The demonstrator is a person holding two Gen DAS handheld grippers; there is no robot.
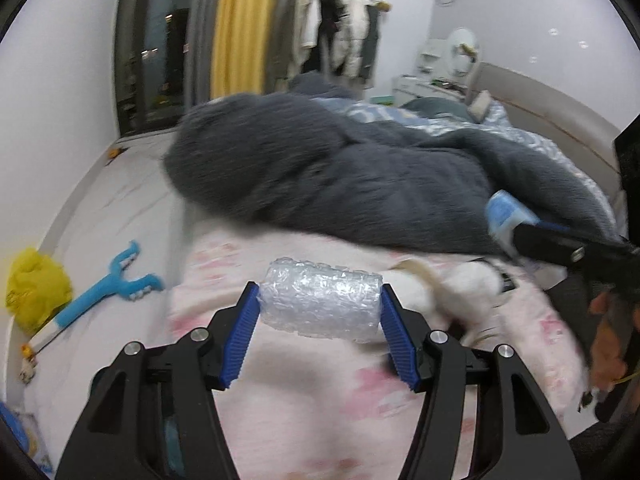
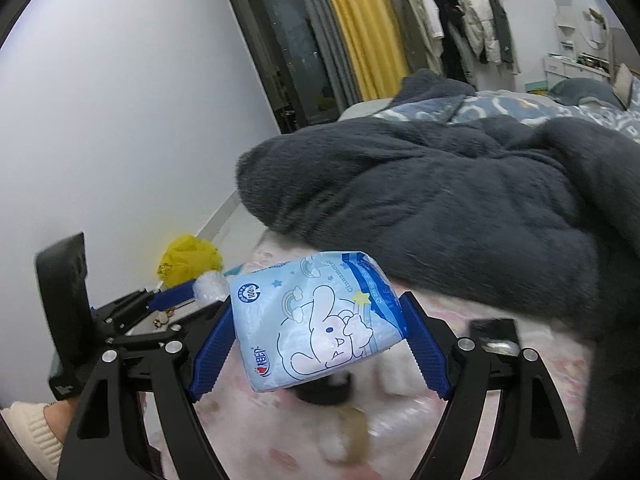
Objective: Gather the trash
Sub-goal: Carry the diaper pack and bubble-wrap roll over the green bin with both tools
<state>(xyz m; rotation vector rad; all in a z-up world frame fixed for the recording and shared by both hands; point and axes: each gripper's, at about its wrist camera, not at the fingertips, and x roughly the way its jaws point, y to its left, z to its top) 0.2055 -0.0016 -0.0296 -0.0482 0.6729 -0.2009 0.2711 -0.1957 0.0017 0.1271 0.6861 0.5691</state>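
Bedroom walls, a dark window with a yellow curtain point(image 1: 234, 28) and a coat rack frame a bed point(image 1: 304, 412) with a pink patterned sheet, where a grey fleece blanket point(image 1: 360, 176) lies heaped at twelve o'clock.

We judge the collecting to be midway: two pieces are already picked up, and neither has yet reached a bag or bin. Our left tongs point(image 1: 320, 312) are clenched on one roll of bubble wrap point(image 1: 320, 302), held just above the sheet. Our right tongs point(image 2: 318, 336) grasp one blue tissue pack point(image 2: 316, 320) printed with a cartoon rabbit.

On the floor at nine o'clock of the left view we count one crumpled yellow plastic bag point(image 1: 34, 284), which may be the trash bag or more trash, and one blue toy grabber point(image 1: 108, 288). Blurred white and tan items lie on the sheet below the right tongs; we cannot tell what they are.
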